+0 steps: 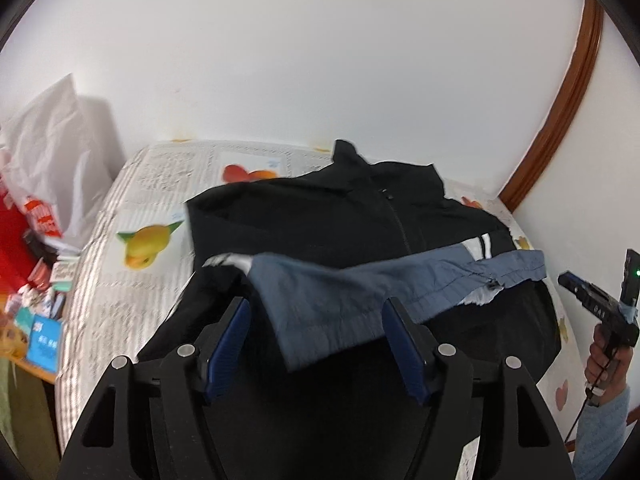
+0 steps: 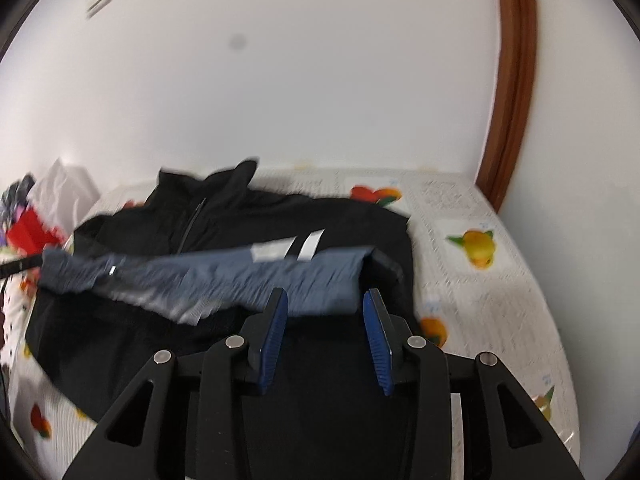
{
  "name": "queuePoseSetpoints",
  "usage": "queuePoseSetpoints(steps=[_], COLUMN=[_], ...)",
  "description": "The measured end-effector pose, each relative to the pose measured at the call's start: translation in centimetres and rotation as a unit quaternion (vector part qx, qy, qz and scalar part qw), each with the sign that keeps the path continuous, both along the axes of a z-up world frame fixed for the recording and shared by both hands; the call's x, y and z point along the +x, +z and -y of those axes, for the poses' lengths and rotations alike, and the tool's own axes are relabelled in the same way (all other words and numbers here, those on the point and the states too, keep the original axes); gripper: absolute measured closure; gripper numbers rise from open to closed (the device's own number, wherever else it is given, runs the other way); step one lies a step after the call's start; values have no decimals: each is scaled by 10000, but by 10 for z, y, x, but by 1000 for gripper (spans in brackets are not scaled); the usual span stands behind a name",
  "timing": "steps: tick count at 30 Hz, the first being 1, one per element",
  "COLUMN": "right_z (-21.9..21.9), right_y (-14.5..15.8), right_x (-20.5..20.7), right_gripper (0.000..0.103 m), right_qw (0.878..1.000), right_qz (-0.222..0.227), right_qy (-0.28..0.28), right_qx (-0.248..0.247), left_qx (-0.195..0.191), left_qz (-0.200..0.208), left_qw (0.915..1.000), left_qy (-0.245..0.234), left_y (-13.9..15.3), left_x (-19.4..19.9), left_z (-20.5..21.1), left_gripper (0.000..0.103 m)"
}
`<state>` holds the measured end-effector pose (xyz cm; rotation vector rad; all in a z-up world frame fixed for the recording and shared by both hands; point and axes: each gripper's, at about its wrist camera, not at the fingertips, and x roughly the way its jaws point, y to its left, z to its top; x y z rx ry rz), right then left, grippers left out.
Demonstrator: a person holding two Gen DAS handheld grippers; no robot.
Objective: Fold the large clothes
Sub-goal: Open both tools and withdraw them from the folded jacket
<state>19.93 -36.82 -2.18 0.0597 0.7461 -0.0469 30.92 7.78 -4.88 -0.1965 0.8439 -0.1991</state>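
I am working over the bed (image 1: 120,240), its quilted cover printed with fruit, pushed into a white-walled corner beside a brown door frame (image 1: 576,92). The black zip jacket (image 1: 320,216) lies spread across the cover with its collar toward the wall, and its lower part is turned up so the blue-grey lining (image 1: 340,296) forms a band across the middle (the white stripes (image 2: 308,244) peek out just above it). The fold looks freshly laid, so the job now, I judge, is to let it settle without dragging it. My left gripper (image 1: 316,308) stands with its blue pads spread, the band's edge between them but not pinched; my right gripper (image 2: 325,300) is spread less widely, also clear of the cloth. I would back both straight away from the fold, then check that the band lies level, since its left end sits crumpled and may need smoothing before the next fold.
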Motion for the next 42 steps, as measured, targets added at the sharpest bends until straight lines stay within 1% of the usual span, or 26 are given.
queuePoseSetpoints(steps=[4, 9, 11, 18, 32, 37, 40, 42], right_z=[-17, -30, -31, -27, -26, -27, -28, -28], right_y=[-20, -34, -35, -32, -31, -34, -37, -38], right_x=[-6, -12, -14, -26, -41, -40, -38, -37], right_gripper=[64, 69, 71, 73, 76, 78, 79, 80], right_qw=[9990, 9981, 9980, 9982, 9983, 9980, 9978, 9978], right_qz=[-373, -503, -528, -517, -531, -563, -596, -603], right_qy=[248, 340, 309, 185, 99, 102, 96, 110], right_qx=[71, 100, 150, 231, 236, 252, 258, 256], left_qx=[73, 231, 298, 311, 356, 359, 356, 357], left_qz=[-179, -258, -253, -257, -291, -300, -328, -338], left_qw=[9998, 9993, 9992, 9991, 9989, 9989, 9988, 9988], left_qy=[95, 108, 124, 115, 91, 53, -2, -37], left_y=[-9, -17, -18, -20, -25, -27, -30, -31], left_x=[-16, -36, -43, -57, -67, -68, -66, -65], left_z=[-5, -7, -8, -8, -6, -4, -2, 0], left_gripper=[37, 37, 37, 38, 39, 44, 51, 52])
